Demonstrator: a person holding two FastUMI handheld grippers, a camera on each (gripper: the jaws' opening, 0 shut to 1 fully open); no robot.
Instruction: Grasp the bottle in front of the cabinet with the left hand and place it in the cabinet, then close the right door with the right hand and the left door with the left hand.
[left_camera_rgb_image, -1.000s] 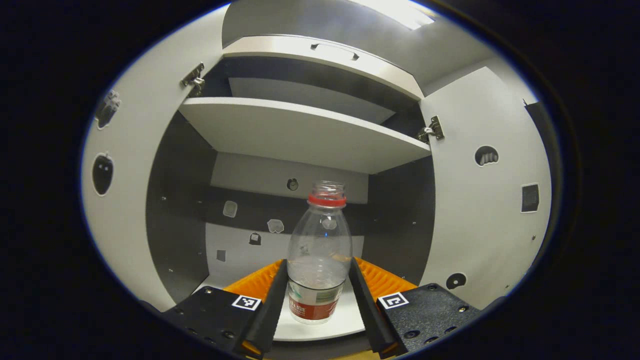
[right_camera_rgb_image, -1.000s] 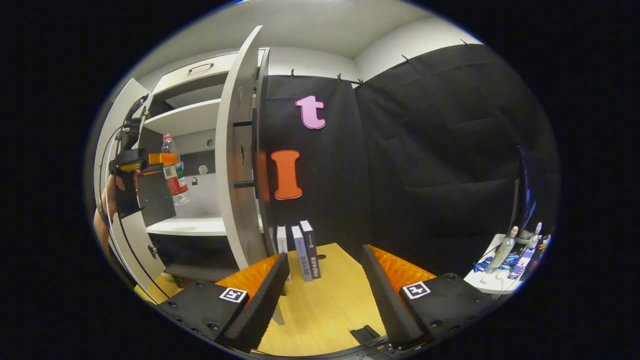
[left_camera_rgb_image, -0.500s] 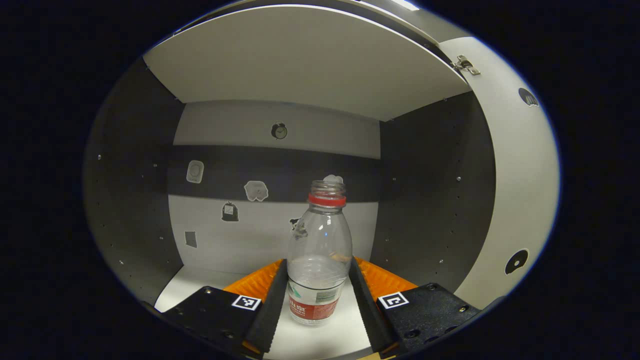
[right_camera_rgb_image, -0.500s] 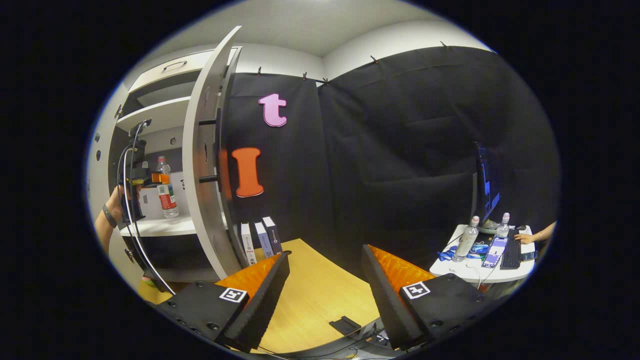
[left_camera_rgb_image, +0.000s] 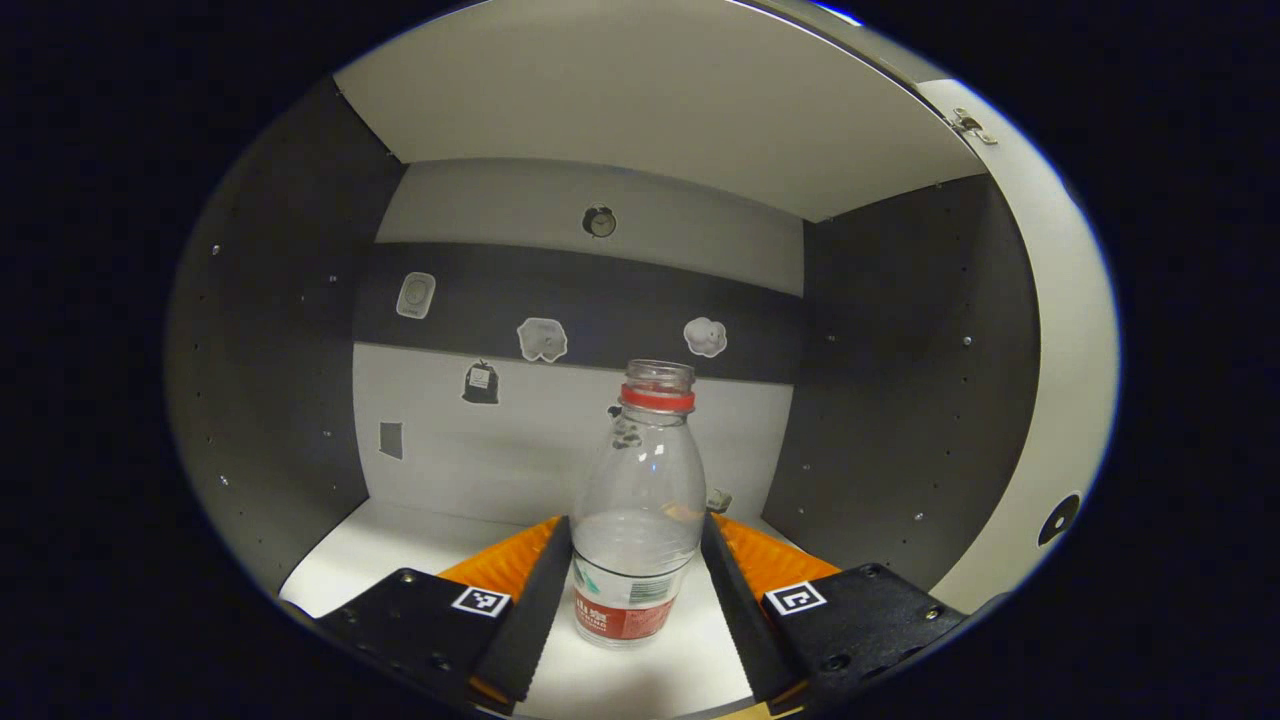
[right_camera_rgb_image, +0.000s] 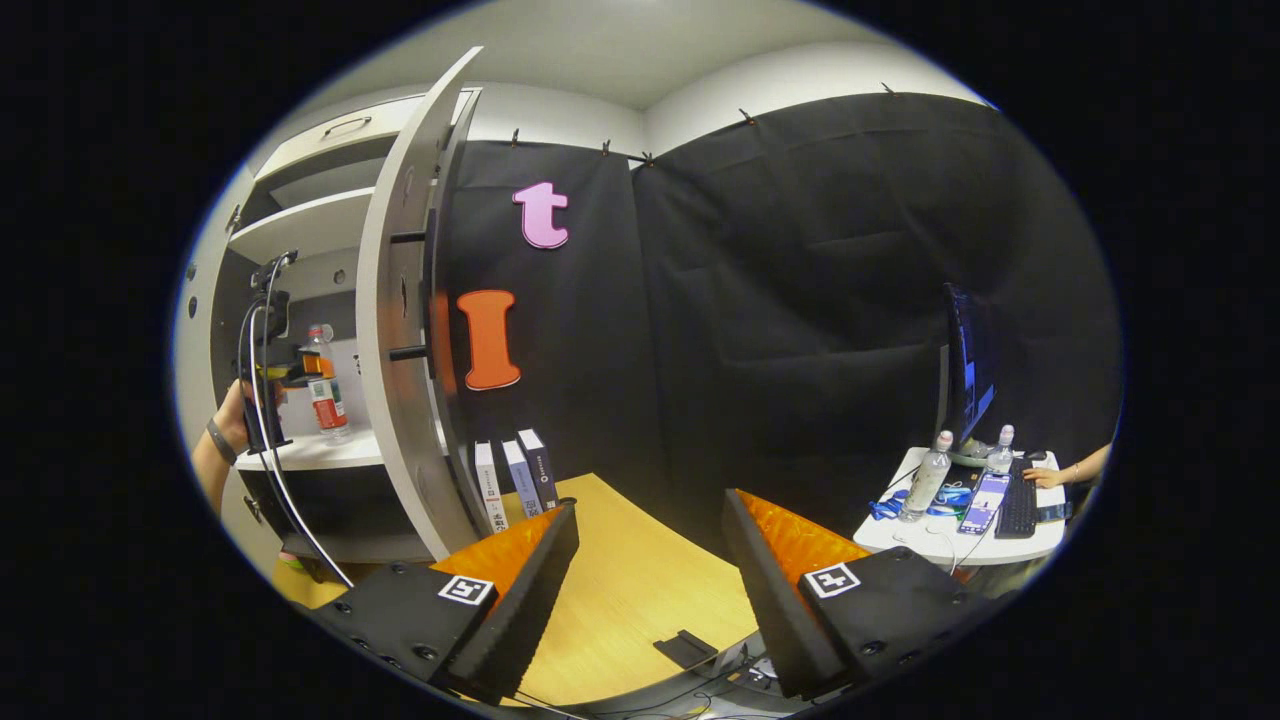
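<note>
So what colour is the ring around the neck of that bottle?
Red. The ring sits just under the open mouth of the clear bottle, clearest in the left gripper view.

Recording booth, black cloth wall (right_camera_rgb_image: 800, 300), cabinet (right_camera_rgb_image: 300, 215), computer desk (right_camera_rgb_image: 960, 535)

The left gripper (left_camera_rgb_image: 635, 590) clamps a clear plastic bottle (left_camera_rgb_image: 640, 510) with a red neck ring and red label, upright over the white cabinet shelf (left_camera_rgb_image: 400, 550). Small stickers (left_camera_rgb_image: 542, 338) dot the far back panel, and a white door (left_camera_rgb_image: 1070, 400) stands open at right.
</note>
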